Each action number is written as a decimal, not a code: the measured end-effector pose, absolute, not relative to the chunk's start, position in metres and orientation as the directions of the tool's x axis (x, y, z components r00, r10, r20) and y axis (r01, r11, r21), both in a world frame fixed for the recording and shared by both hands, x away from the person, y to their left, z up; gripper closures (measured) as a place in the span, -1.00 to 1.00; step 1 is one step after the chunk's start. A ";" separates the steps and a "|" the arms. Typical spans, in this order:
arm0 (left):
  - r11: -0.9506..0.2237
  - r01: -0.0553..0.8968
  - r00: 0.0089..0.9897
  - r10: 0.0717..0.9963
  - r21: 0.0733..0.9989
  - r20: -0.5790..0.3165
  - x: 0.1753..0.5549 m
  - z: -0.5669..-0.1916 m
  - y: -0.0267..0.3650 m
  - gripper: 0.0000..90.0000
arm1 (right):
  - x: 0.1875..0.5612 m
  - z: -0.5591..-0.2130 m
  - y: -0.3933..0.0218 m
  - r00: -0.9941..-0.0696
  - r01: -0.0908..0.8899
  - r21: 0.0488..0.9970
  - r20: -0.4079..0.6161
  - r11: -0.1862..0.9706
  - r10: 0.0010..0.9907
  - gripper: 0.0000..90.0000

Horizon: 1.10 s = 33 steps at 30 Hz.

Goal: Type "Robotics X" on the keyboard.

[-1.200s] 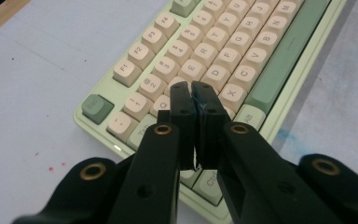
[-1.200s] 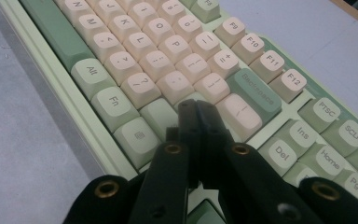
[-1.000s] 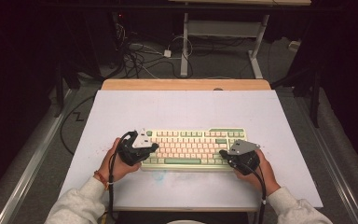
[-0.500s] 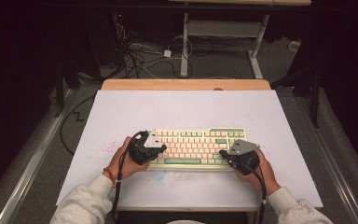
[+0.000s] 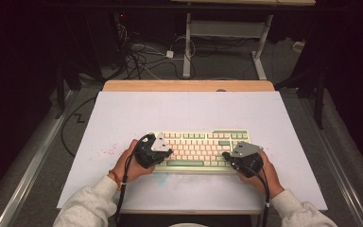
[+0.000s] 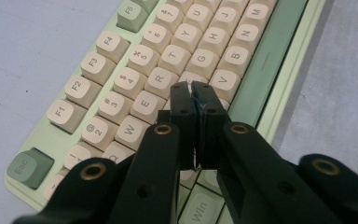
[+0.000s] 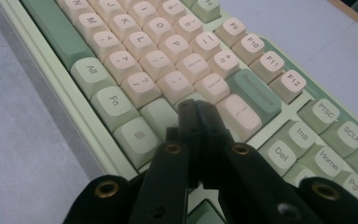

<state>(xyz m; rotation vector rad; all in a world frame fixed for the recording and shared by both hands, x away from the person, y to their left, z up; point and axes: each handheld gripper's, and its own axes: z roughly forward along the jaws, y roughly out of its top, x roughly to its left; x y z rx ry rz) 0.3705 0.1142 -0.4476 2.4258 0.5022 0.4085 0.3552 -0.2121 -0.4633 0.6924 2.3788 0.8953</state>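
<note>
Item 1 — pale green plastic keyboard with cream keycaps [image 5: 199,149], flat on my white bench [image 5: 189,111], near edge. My left tongs [image 6: 192,87] and right tongs [image 7: 196,105] — both closed, empty, poised over keys. Step: typing. Next: press 1 key squarely.

The table [image 5: 123,118] has a pale, light blue-grey top, and a strip of bare wood [image 5: 189,85] shows along its far edge, in the upper middle of the high view. A keyboard [image 5: 203,144] with cream and green keys lies flat on the top, a little below the centre of the frame. Some small reddish marks [image 5: 108,151] are on the surface at the lower left, near the keyboard.
</note>
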 end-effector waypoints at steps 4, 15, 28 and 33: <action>-0.741 0.251 0.882 0.440 0.623 0.168 0.370 -0.448 0.114 0.91 | 0.355 -0.463 -0.212 -0.745 0.281 0.703 -0.270 0.653 0.610 1.00; -0.746 0.252 0.883 0.437 0.616 0.168 0.370 -0.450 0.114 0.90 | 0.355 -0.463 -0.213 -0.745 0.279 0.704 -0.271 0.654 0.610 1.00; -0.755 0.249 0.887 0.429 0.607 0.169 0.371 -0.452 0.111 0.90 | 0.355 -0.463 -0.213 -0.746 0.280 0.703 -0.270 0.654 0.609 1.00; -0.754 0.252 0.886 0.431 0.606 0.168 0.371 -0.452 0.112 0.90 | 0.355 -0.463 -0.213 -0.746 0.280 0.702 -0.271 0.655 0.609 1.00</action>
